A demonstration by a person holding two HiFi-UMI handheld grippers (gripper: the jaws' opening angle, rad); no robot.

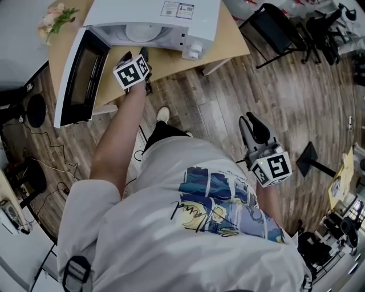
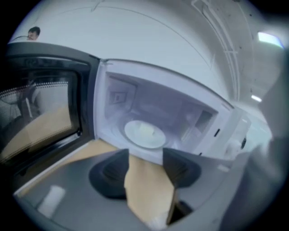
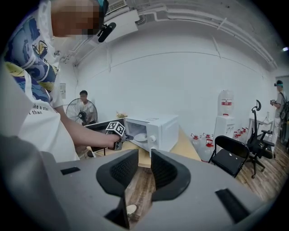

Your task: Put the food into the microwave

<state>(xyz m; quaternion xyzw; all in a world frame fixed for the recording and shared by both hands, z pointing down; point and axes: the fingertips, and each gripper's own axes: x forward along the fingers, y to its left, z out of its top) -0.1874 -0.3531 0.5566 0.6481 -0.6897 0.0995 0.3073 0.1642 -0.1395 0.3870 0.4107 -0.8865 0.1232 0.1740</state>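
Note:
A white microwave stands on a wooden table, its black-windowed door swung wide open to the left. Inside, a white plate with something pale on it sits on the cavity floor. My left gripper is just in front of the opening. Its jaws stand open with only the table top showing between them. My right gripper hangs low over the wood floor, far right of the table. A narrow gap shows between its pads, and nothing is in it.
A bunch of flowers lies at the table's far left corner. A black folding chair stands right of the table, with water bottles behind it. A fan and a person are at the back left. Cables trail on the floor.

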